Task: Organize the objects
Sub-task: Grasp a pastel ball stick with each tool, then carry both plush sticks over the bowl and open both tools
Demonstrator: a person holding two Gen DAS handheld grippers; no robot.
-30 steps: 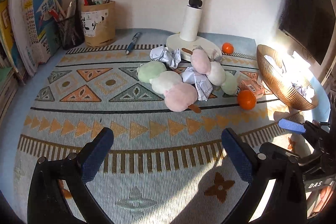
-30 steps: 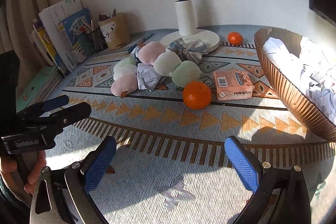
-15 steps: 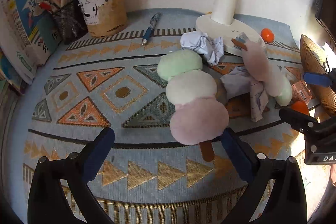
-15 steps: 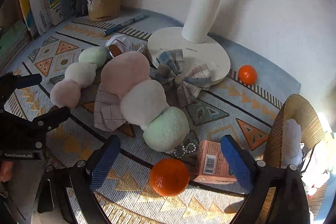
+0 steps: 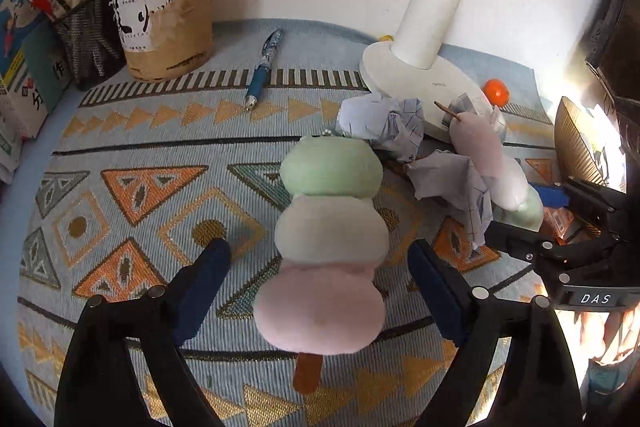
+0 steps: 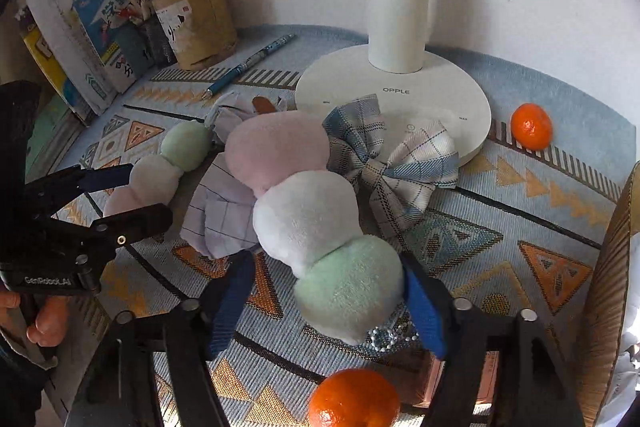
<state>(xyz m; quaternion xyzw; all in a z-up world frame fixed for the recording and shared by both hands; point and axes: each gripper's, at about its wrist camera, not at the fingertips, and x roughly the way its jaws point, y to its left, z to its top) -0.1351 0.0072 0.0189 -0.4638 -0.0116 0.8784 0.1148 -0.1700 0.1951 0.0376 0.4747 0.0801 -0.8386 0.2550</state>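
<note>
Left hand-held gripper (image 5: 320,267): closing, pads clear of near dango plush (image 5: 328,251) on desk (image 5: 120,147) | right hand-held gripper (image 6: 328,291): closing, one pad touching far dango plush (image 6: 316,219) beside lamp base (image 6: 400,99)

Open patterned desk (image 5: 120,155) left of near plush skewer (image 5: 328,239): free lane up to pen (image 5: 264,67) and pen holders (image 5: 160,11). Right side crowded: crumpled paper (image 5: 384,123), second plush skewer (image 6: 316,211), plaid bow (image 6: 392,163), lamp base (image 6: 400,103). Orange (image 6: 354,401) and basket rim (image 6: 612,267) hem right tongs (image 6: 326,303). Books (image 6: 80,27) wall left edge.
</note>
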